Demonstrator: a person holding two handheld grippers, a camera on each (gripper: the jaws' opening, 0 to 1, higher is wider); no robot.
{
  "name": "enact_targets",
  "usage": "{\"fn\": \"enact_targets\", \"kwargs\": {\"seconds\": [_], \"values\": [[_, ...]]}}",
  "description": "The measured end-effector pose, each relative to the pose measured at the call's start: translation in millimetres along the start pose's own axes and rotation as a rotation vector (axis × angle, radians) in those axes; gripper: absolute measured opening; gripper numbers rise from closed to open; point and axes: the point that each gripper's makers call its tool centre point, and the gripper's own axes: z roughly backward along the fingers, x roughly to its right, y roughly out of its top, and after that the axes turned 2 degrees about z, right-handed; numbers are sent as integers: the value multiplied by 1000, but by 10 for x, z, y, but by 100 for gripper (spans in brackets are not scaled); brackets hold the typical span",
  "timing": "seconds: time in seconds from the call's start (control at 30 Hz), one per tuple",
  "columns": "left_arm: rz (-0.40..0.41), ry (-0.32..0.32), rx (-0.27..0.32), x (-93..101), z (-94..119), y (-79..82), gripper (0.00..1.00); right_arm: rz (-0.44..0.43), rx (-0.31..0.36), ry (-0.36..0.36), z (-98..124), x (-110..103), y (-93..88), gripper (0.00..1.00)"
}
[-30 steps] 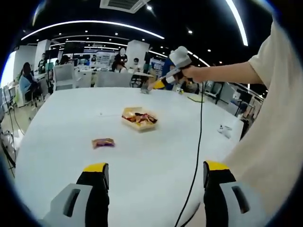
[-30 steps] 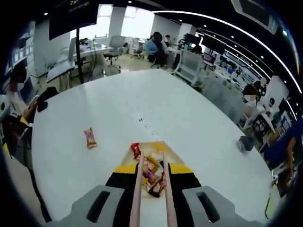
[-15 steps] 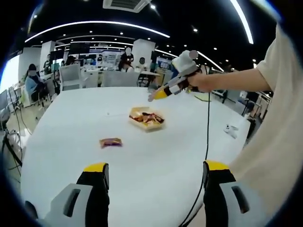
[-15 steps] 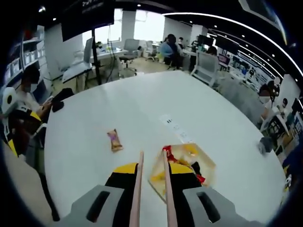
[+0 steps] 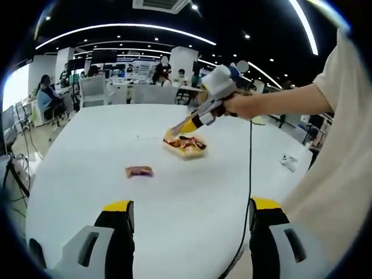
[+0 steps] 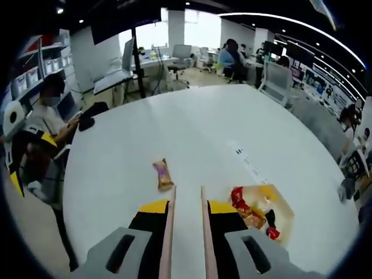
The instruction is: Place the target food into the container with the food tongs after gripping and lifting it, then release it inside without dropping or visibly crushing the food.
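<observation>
**Tongs held above the table beside the container, snack bar lying apart**

In the right gripper view, the right gripper [image 6: 187,218] is seen with its yellow-tipped jaws closed onto the two arms of the food tongs [image 6: 187,232], which run parallel up the middle of the picture with a narrow gap between them; nothing is seen caught between the arms. Just beyond the tong tips, at about eleven o'clock, a wrapped snack bar [image 6: 163,175] is seen lying flat on the white table [image 6: 192,128]. At about two o'clock from the tips, a pale container [image 6: 264,208] with mixed wrapped snacks inside is seen resting on the same table, near the tongs but not touched by them.

In the left gripper view, the left gripper [image 5: 187,232] is shown with its jaws standing wide apart and nothing between them. Farther out, at twelve o'clock, the right gripper [image 5: 200,116] is held by a hand [image 5: 241,106] above the container [image 5: 186,145], with the tongs slanting down toward its near-left edge; contact cannot be judged. The snack bar [image 5: 139,171] lies at about ten o'clock from the container, well apart from it.
</observation>
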Motion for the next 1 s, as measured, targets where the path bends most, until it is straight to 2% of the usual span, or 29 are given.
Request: {"fn": "enact_targets", "kwargs": {"seconds": [0.3, 0.63, 1.0], "values": [[11, 20, -16, -81, -85, 40, 81, 44, -11, 78, -268, -164, 86, 23], [33, 21, -21, -61, -197, 89, 80, 26, -4, 120, -500, -205, 148, 23], [50, 26, -26, -120, -213, 51, 80, 57, -41, 160, -668, -282, 105, 24]]}}
